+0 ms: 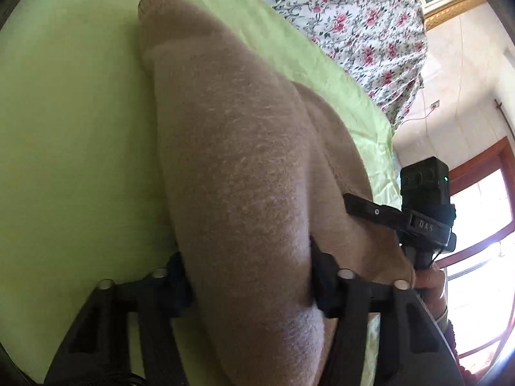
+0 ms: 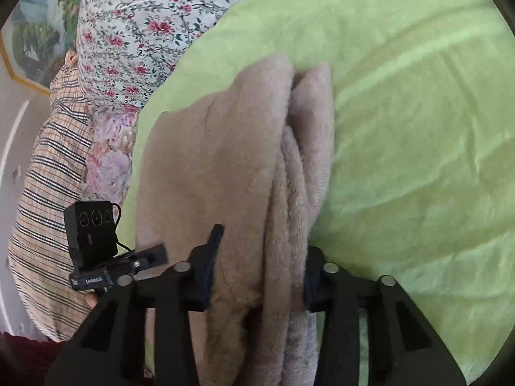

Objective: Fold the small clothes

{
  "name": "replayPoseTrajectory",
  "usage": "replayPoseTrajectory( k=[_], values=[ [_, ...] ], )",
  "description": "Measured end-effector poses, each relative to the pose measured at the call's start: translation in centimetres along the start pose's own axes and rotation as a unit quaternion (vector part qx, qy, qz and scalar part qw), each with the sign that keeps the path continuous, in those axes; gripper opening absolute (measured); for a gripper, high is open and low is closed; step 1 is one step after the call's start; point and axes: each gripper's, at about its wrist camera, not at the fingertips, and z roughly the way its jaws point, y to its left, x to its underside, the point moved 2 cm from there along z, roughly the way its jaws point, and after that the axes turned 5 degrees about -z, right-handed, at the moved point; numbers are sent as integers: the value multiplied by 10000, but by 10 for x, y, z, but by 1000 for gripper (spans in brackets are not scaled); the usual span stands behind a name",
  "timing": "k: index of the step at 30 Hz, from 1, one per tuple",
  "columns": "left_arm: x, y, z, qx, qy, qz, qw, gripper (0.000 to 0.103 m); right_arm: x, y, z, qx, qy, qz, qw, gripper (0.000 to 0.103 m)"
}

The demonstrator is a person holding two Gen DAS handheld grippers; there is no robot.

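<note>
A lime-green sheet (image 2: 418, 128) covers the bed, floral fabric (image 1: 354, 16) and a striped cloth (image 2: 48, 193) bunched along its far edge.

The garment (image 1: 238, 160) lies on the sheet (image 1: 70, 135), with the patterned bedding (image 1: 347, 16) behind them.

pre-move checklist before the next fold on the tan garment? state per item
1. Left gripper shut on tan fleece garment: ok.
2. Right gripper shut on it: ok.
3. Green sheet bare at the garment's far side for laying down: ok.
4. Layers aligned: not ok, several bunched folds show in the right wrist view.
5. Floral fabric apart from garment: ok.
6. Garment's full outline: cannot tell.
</note>
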Motion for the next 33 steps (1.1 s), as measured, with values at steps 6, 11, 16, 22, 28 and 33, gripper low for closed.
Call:
replayPoseTrajectory(
  k=[6,11,16,22,28,33],
  values=[
    [23,2,-76,-151,-328,424,9984,47,31,76,5,-423,-337,-465,9975,33],
    [44,31,-142,-590,-365,617,9957,47,62,119,50,-923,-320,-512,9939,32],
    [71,78,-158,-800,-163,474,9955,48,90,135,88,-874,-122,-476,9950,32],
    [80,90,-150,-667,-251,395,9967,61,94,134,89,-505,8,-518,9974,40],
    [68,98,-164,-571,-674,49,9961,74,80,132,60,306,-262,-729,9965,64],
    [45,112,-174,-617,-919,-204,9937,76,39,135,54,204,-638,-611,9959,64]
  ],
)
